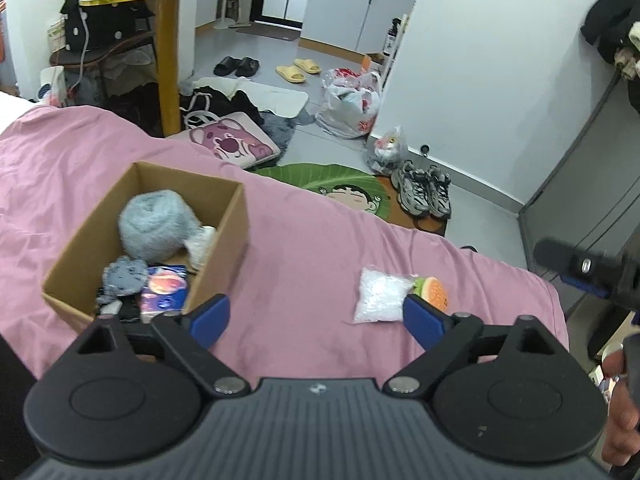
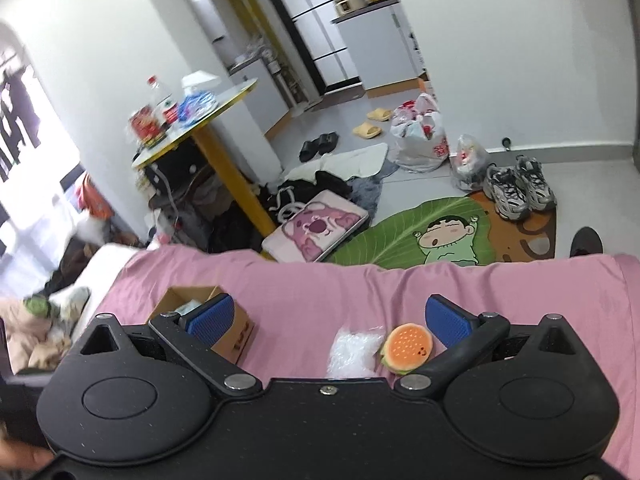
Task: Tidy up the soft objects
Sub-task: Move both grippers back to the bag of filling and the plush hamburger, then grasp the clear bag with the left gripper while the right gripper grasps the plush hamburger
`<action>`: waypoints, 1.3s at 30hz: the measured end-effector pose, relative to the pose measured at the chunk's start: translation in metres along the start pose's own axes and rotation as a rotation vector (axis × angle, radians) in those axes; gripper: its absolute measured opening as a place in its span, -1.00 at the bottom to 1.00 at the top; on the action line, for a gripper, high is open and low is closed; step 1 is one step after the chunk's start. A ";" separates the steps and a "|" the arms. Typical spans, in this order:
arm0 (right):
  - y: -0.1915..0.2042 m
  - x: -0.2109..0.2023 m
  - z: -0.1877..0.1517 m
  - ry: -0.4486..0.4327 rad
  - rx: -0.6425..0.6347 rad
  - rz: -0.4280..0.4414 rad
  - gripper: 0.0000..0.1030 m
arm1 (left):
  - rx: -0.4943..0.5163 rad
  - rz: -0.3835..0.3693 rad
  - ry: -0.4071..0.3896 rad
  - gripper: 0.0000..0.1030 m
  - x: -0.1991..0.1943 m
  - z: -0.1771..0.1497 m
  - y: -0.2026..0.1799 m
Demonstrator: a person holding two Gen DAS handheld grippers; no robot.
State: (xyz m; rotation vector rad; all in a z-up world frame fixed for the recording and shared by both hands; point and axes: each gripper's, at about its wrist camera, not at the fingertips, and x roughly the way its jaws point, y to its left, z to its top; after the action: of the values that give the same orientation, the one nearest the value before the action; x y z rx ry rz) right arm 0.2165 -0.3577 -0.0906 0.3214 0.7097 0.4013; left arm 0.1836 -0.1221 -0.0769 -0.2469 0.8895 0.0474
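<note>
A cardboard box (image 1: 236,216) stands on the pink bedsheet (image 1: 304,248) and holds a grey fluffy ball (image 1: 154,224), a grey plush (image 1: 122,276) and a colourful packet (image 1: 164,292). A clear bag of white filling (image 1: 380,294) and a burger toy (image 1: 434,292) lie side by side to the right. My left gripper (image 1: 316,318) is open and empty above the sheet between box and bag. My right gripper (image 2: 330,322) is open and empty above the bag (image 2: 354,350) and burger (image 2: 406,348); the box (image 2: 236,328) is to its left.
Beyond the bed edge the floor holds a leaf rug (image 2: 404,232), a pink bear cushion (image 1: 234,144), sneakers (image 1: 424,192), slippers, plastic bags (image 1: 352,104) and clothes. A yellow-legged table (image 1: 168,60) stands at the back left. A grey cabinet (image 1: 580,184) is on the right.
</note>
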 end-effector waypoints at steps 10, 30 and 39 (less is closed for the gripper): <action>-0.014 0.043 -0.033 0.095 -0.103 -0.065 0.82 | -0.011 0.001 0.052 0.26 0.053 -0.011 -0.011; -0.031 0.102 -0.049 0.243 -0.242 -0.097 0.56 | -0.043 -0.078 0.192 0.02 0.154 -0.012 -0.022; -0.038 0.126 -0.052 0.296 -0.265 -0.108 0.35 | -0.028 -0.176 0.272 0.13 0.185 -0.006 -0.039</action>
State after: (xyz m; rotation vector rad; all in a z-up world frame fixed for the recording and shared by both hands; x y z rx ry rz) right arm 0.2767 -0.3254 -0.2144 -0.0288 0.9472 0.4395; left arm 0.3013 -0.1727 -0.2156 -0.3624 1.1347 -0.1402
